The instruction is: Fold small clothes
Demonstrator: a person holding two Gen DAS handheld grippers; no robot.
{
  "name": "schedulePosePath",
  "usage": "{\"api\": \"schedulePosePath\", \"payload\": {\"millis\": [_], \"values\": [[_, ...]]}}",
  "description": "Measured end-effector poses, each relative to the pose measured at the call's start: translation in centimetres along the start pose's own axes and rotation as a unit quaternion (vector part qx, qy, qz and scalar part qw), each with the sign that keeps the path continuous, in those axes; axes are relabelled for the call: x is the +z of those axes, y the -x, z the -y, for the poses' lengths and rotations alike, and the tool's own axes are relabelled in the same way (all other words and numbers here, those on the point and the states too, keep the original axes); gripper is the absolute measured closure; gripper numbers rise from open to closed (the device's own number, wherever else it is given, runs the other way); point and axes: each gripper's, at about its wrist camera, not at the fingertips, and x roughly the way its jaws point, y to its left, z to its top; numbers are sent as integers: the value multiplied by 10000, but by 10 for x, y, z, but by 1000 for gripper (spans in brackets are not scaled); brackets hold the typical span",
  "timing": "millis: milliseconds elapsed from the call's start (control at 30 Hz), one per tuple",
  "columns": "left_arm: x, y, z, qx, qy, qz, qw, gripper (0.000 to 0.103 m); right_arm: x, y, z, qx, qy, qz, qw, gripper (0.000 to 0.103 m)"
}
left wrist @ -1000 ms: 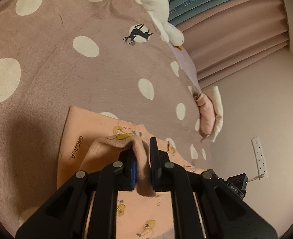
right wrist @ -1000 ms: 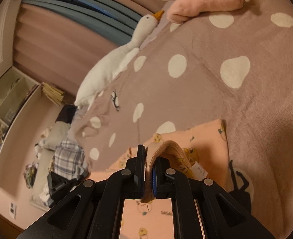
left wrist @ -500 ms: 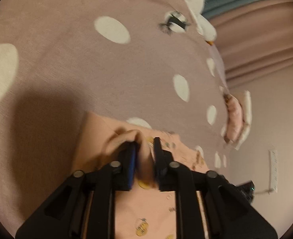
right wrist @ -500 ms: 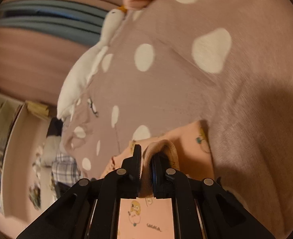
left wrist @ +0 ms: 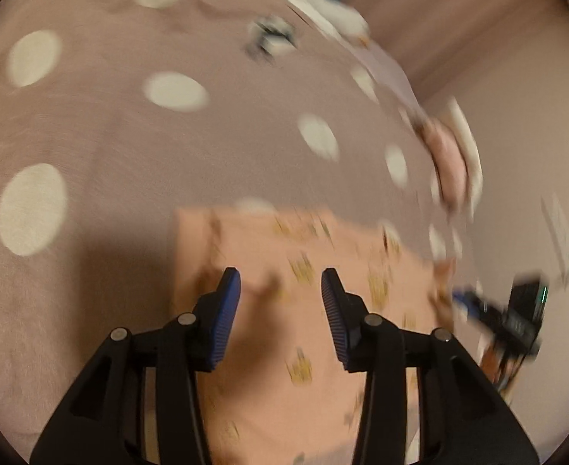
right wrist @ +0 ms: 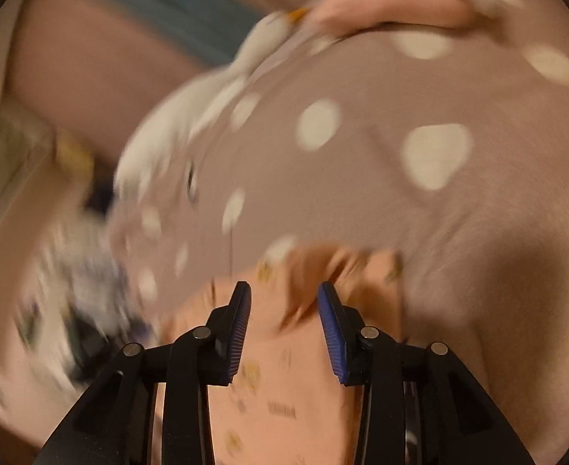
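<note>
A small peach garment with yellow prints (left wrist: 303,255) lies flat and folded on the mauve bedspread with cream dots (left wrist: 90,124). My left gripper (left wrist: 280,283) is open just above the garment's near-left part, holding nothing. In the right wrist view the same garment (right wrist: 284,368) lies under my right gripper (right wrist: 284,298), which is open and empty too. The other gripper (left wrist: 516,317) shows at the garment's far right edge in the left wrist view. Both views are motion-blurred.
A folded pink and white pile (left wrist: 454,159) sits near the bed's edge, also in the right wrist view (right wrist: 392,4). A white goose plush (right wrist: 191,124) lies on the bed. Curtains, a shelf and a heap of checked clothes (right wrist: 86,302) are beyond.
Both grippers held a raised fold of the peach garment, lowered it onto the garment, then opened and let go. The garment now lies flat.
</note>
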Motion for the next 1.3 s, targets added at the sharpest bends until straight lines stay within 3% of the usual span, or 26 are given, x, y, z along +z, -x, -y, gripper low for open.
{"api": "schedulePosePath", "payload": {"millis": [167,300,500,667,767,900,1067,1133,1200,1233,1300], "values": [[-22,-36,33,510,-1102,-620,9907,63,-18,-29,-31,-661,1108,-529,9902,74],[-21,-68,40,939,-1363,-755,9833,64,-17,-58,-41,-1170,1565,-757,9778,77],[9,-93,42,999,-1025,-421,9888,64,2,-89,-54,-1630,1908,-641,9659,77],[40,-93,30,803,-170,104,9966,63,32,-95,-42,-1646,1350,-219,9768,77],[54,-79,15,812,299,552,9947,62,51,-80,-21,-1396,603,270,9880,77],[55,-64,1,749,469,595,9943,62,54,-51,-2,-1074,151,621,9922,77],[30,-34,-17,738,464,550,9947,62,35,-30,9,-1157,298,389,9921,72],[12,-18,-28,508,610,539,9954,57,23,-19,15,-1150,271,350,9924,69],[-5,-7,-36,257,729,504,9957,43,10,-7,24,-1032,106,346,9940,61],[-15,-2,-39,169,774,482,9957,43,5,-1,28,-975,23,358,9946,54],[-35,6,-43,104,784,447,9959,43,-7,13,37,-831,-171,386,9956,53]]}}
